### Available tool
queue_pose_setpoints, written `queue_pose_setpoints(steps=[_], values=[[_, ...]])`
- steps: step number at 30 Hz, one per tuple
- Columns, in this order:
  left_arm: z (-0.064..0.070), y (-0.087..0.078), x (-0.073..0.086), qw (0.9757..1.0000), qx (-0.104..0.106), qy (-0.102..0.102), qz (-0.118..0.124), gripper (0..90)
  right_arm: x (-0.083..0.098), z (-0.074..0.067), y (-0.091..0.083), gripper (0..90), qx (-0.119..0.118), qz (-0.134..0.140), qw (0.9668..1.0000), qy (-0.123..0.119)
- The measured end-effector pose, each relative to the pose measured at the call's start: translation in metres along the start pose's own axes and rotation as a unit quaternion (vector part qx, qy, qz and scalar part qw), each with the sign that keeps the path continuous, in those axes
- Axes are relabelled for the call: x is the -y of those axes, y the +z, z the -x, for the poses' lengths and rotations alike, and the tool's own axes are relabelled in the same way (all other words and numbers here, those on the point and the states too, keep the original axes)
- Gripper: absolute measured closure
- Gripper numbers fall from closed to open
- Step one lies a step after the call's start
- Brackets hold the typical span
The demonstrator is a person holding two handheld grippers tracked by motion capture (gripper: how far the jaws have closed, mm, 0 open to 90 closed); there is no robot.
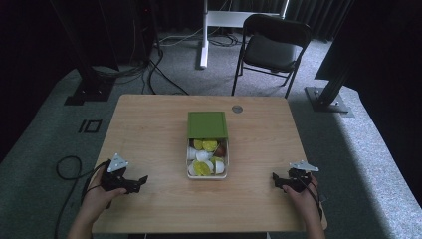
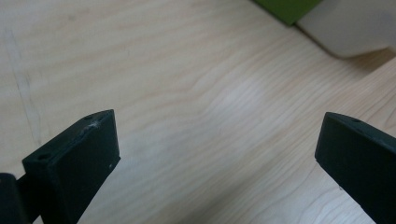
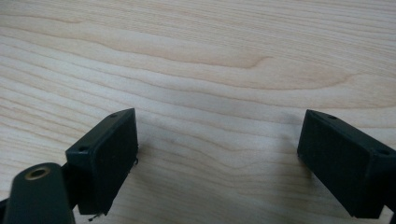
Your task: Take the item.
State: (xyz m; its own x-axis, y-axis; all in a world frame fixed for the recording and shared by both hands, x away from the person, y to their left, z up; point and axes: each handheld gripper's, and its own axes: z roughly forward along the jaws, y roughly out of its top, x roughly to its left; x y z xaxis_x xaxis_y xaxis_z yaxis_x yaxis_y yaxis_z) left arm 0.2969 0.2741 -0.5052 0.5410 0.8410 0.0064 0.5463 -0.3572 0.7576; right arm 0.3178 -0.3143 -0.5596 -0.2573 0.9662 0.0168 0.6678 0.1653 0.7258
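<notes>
Surfaces: pale wood, matt black plastic, grey carpet.
Table (image 1: 149, 129): light wood, visible grain, smooth with faint sheen. Left gripper (image 2: 219, 154) and right gripper (image 3: 217, 158): jaws wide apart, matt black, plastic-looking, edges scuffed. Box (image 1: 207, 172): white, smooth; lid (image 1: 207, 124) matt green. Floor (image 1: 368, 149): grey carpet, rough. Chair (image 1: 271, 47): black, metal frame.

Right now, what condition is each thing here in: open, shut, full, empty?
Left gripper: open, holding nothing, low over the table.
Right gripper: open, holding nothing.
White box: uncovered at the near end, full of small white, yellow and dark pieces.
Green lid: slid back, covering the box's far end.
Chair: unfolded, unoccupied.
</notes>
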Motion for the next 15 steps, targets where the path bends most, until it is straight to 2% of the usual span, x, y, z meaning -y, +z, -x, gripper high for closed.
queue_pose_setpoints(steps=[4, 6, 9, 13, 15], values=[[0.005, -0.002, -0.011, 0.9999, 0.005, 0.005, 0.011, 0.8, 0.0, 0.0, 0.0, 12.0, 0.0, 0.0, 1.0, 0.0], [0.009, -0.004, -0.022, 0.9996, 0.006, 0.017, 0.02, 0.8, 0.0, 0.0, 0.0, 12.0, 0.0, 0.0, 1.0, 0.0], [0.011, -0.005, -0.028, 0.9994, 0.008, 0.02, 0.029, 0.8, 0.0, 0.0, 0.0, 12.0, 0.0, 0.0, 1.0, 0.0], [0.015, -0.006, -0.038, 0.9986, 0.025, 0.023, 0.041, 0.8, 0.0, 0.0, 0.0, 12.0, 0.0, 0.0, 1.0, 0.0], [0.02, -0.006, -0.045, 0.9974, 0.042, 0.029, 0.051, 0.8, 0.0, 0.0, 0.0, 12.0, 0.0, 0.0, 1.0, 0.0]])
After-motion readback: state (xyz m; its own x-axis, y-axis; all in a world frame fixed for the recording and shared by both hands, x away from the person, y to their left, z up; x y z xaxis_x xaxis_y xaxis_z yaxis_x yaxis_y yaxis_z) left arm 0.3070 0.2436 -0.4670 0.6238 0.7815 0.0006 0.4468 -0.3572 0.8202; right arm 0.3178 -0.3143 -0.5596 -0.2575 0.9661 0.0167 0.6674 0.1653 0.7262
